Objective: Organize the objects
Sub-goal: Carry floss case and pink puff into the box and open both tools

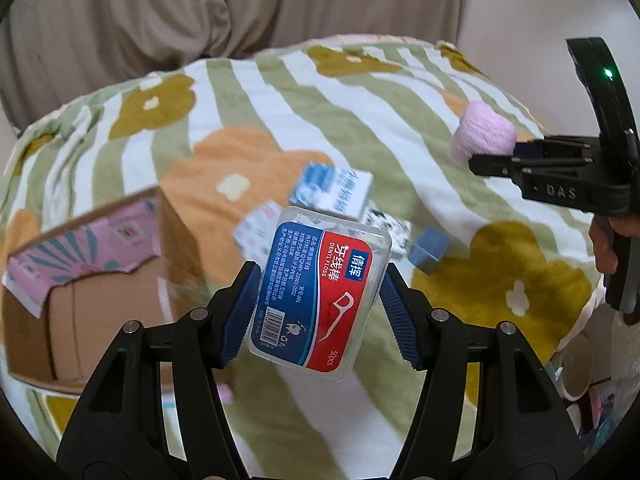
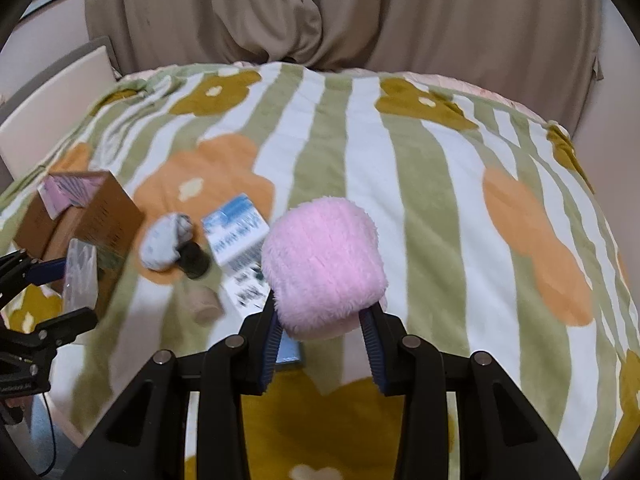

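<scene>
Left wrist view: the left gripper (image 1: 318,300) grasps a clear dental floss pick box (image 1: 320,292) by its two long edges, jaws clenched on it, clear of the bed. The open cardboard box (image 1: 92,280) sits at nine o'clock from the floss box on the striped flower blanket (image 1: 360,100); a blue-and-white carton (image 1: 332,192) and a small blue cube (image 1: 430,250) lie at twelve and one o'clock. To do the carry well, I judge the grip should stay square on the smooth plastic, since the box is tilted and could pivot; swing it toward nine o'clock, over the cardboard rim, before letting go.

Right wrist view: the right gripper (image 2: 322,332) is clenched on a pink plush ball (image 2: 320,268), squeezing its lower part, above the blanket. The cardboard box lies far out at nine o'clock, with a grey-white bundle (image 2: 166,246), a dark cylinder (image 2: 194,260) and a beige roll (image 2: 206,306) between. The left gripper also stands at that side, so I judge the hands should go in turn, floss box first.
</scene>
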The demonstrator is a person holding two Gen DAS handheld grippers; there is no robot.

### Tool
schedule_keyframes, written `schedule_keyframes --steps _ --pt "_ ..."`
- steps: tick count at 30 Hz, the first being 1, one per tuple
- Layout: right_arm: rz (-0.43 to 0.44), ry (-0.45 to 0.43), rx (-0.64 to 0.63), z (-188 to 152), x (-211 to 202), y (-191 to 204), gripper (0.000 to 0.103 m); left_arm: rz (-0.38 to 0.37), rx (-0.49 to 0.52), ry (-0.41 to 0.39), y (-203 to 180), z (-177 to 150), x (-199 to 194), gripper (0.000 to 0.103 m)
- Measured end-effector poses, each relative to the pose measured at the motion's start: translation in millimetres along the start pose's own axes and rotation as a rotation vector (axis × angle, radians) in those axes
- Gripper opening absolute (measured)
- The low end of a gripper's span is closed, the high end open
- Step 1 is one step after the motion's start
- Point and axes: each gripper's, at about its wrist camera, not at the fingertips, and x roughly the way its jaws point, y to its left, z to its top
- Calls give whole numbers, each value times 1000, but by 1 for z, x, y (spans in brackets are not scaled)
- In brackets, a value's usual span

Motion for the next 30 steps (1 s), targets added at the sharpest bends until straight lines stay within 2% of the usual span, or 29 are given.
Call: schedule_keyframes --steps 13,20,30 --pt "57 -48 -103 54 -17 91 35 81 -71 -69 107 24 -49 58" --pt "111 -52 -162 76 -10 152 35 135 -119 -65 171 15 -63 58" --pt "182 -11 -241 91 18 238 35 195 -180 -35 250 -10 -66 58"
